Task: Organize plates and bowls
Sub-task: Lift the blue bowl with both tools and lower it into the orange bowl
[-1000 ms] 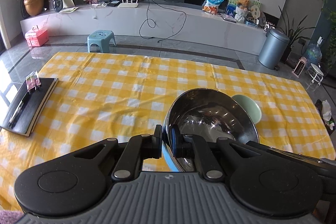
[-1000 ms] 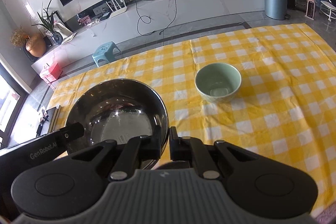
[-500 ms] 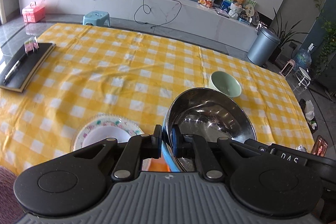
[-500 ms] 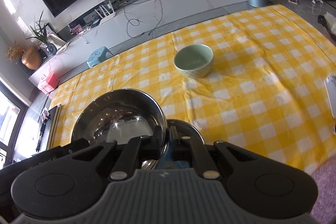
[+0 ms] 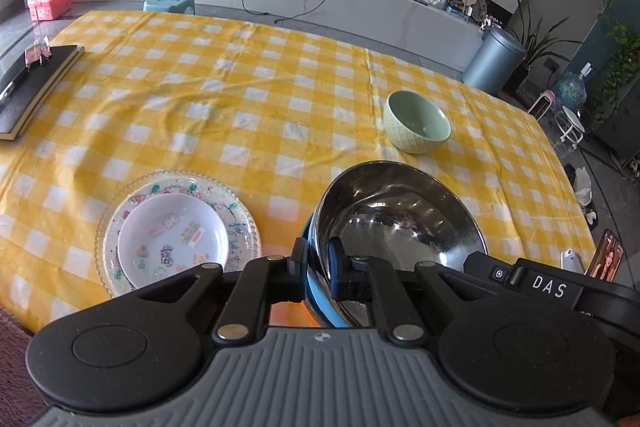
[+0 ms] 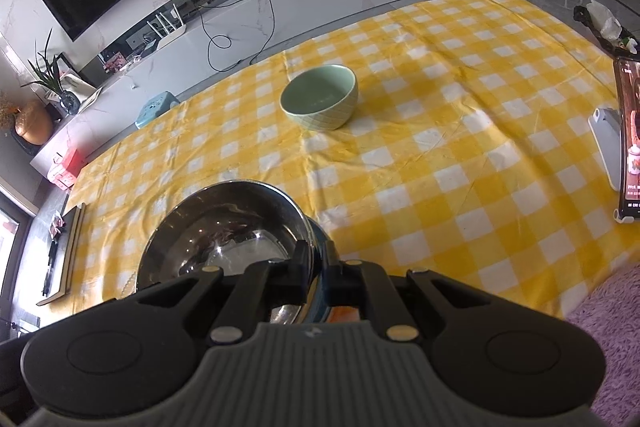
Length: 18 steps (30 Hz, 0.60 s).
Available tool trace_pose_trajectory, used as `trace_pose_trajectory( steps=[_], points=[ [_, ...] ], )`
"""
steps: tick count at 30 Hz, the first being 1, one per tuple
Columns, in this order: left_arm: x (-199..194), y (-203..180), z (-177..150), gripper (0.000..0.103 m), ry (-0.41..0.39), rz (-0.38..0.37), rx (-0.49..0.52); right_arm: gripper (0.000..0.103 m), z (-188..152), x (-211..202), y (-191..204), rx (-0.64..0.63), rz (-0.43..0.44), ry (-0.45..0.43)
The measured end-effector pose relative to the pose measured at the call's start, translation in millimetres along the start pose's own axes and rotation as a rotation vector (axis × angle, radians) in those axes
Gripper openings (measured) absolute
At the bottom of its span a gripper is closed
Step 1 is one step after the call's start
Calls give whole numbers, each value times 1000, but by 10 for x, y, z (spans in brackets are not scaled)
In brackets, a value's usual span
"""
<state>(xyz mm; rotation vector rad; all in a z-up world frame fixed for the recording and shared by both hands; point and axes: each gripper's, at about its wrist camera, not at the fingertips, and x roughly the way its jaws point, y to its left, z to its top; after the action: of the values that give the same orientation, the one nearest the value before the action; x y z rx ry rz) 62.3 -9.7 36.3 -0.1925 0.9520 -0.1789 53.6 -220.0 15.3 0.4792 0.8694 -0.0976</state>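
Steel bowl [image 5: 400, 223] mouth-up (perhaps tilted), both grippers pinching rim

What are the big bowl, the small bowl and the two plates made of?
Big bowl: polished steel by the look, mirror reflections inside, blue outer wall.
Small bowl: likely glazed ceramic, pale green, soft sheen, embossed lattice outside.
Larger plate: probably clear pressed glass or plastic, beaded rim.
Smaller plate: white with printed pictures; ceramic or melamine, unclear.

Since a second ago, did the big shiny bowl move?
Yes. The steel bowl, gripped by both sets of fingers, has come back toward the table's near edge: the green bowl, once right behind its rim, now sits clearly farther off, and the stacked plates appear alongside.
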Motion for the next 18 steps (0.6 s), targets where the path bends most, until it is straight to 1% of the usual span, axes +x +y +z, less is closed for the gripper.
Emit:
trace_pose_trajectory(
  steps=[5, 18],
  points=[
    [55, -36, -14, 11, 6, 10, 7, 4, -9, 85, -82, 19, 4, 13],
    [163, -44, -2, 11, 30, 33, 17, 5, -27, 203, -139, 41, 15, 38]
  ],
)
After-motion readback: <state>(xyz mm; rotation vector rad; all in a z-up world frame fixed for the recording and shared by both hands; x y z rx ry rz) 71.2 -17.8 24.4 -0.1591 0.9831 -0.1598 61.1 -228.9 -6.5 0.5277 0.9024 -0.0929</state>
